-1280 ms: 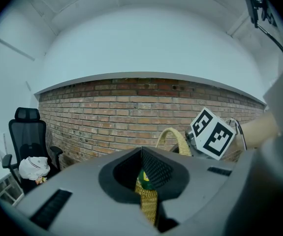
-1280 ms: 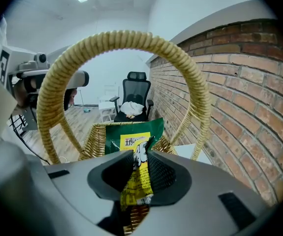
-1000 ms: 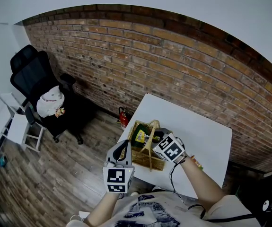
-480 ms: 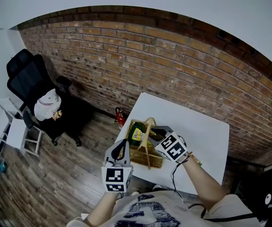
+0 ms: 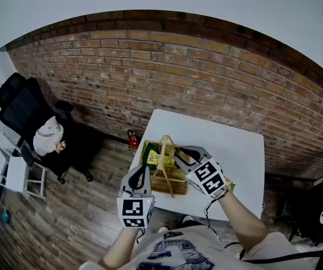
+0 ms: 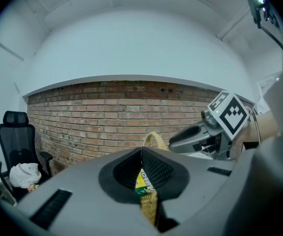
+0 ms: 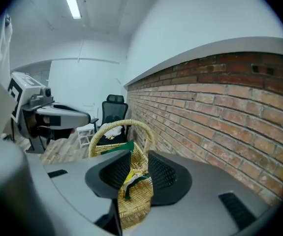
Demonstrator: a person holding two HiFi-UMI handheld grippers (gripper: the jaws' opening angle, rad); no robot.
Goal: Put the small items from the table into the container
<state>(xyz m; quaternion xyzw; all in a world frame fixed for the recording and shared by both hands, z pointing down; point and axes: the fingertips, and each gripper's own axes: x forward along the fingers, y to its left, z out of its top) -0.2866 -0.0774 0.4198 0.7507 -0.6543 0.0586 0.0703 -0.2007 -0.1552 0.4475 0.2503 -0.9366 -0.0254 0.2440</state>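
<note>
Nearest, the left gripper (image 5: 140, 172) hangs near the basket (image 5: 169, 189) with its fingers pressed together on nothing, so nothing steadies the basket. The right gripper (image 7: 139, 159) looks to pinch a small wrapper (image 7: 135, 183) just outside the basket's end wall. I judge the hold slight, and the crinkly thing could slip onto the table (image 5: 228, 151) before it clears the rim. A small packet (image 5: 231, 186) by the right wrist could be swept off by the forearm. Further on, the arched handle (image 7: 123, 122) crosses the opening: a knock there could shove the light basket, which stands by the table's edge, towards the floor
</note>
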